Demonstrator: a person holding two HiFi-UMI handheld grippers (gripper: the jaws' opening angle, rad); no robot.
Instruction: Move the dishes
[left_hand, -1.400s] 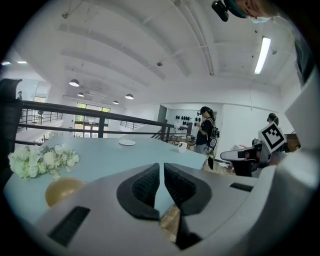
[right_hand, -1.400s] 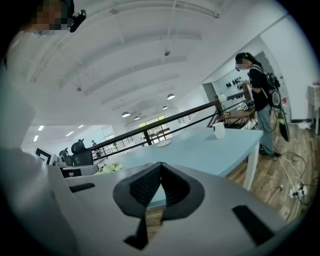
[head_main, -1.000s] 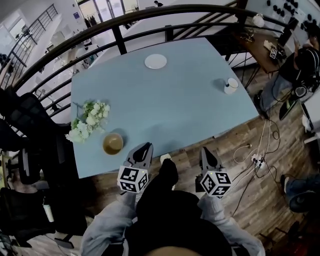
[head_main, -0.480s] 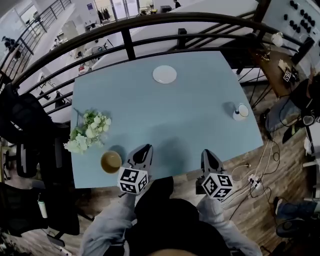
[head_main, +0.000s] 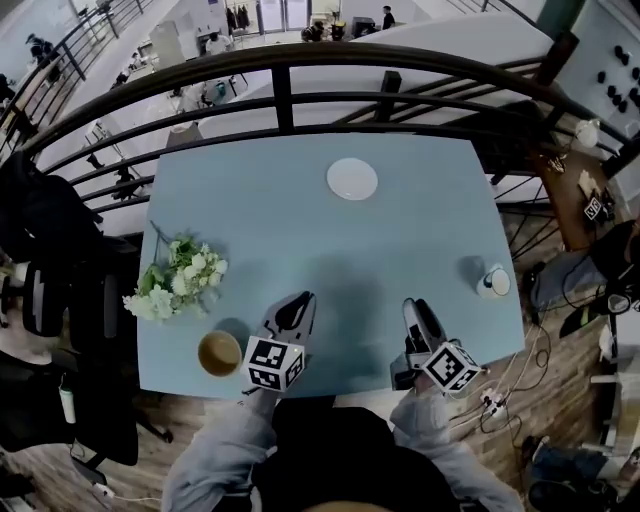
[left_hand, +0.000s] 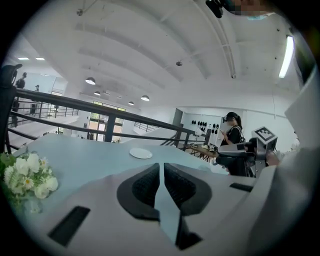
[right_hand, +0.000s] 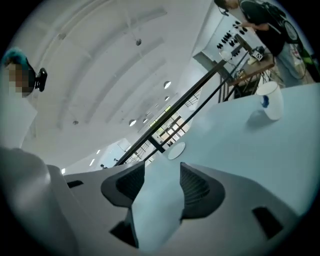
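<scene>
A white plate (head_main: 352, 179) lies at the far side of the blue table (head_main: 300, 230). Near the right edge stands a white cup (head_main: 493, 282), and a brown bowl (head_main: 220, 353) sits at the near left corner. My left gripper (head_main: 298, 303) hovers over the near edge just right of the bowl, shut and empty (left_hand: 161, 167). My right gripper (head_main: 413, 308) is over the near edge further right. Its jaws (right_hand: 161, 172) have just been opening, and nothing is between them. The plate (right_hand: 176, 150) and the cup (right_hand: 270, 102) lie ahead of it.
White flowers (head_main: 180, 275) lie on the table's left side, behind the bowl. A dark railing (head_main: 300, 70) runs behind the table. Black chairs (head_main: 50, 300) stand to the left. At the right are a desk and a person (left_hand: 232, 127), with cables on the wooden floor.
Both grippers have come forward from over the floor to over the table's near edge. The bowl, earlier ahead of the left gripper, is now beside it.
</scene>
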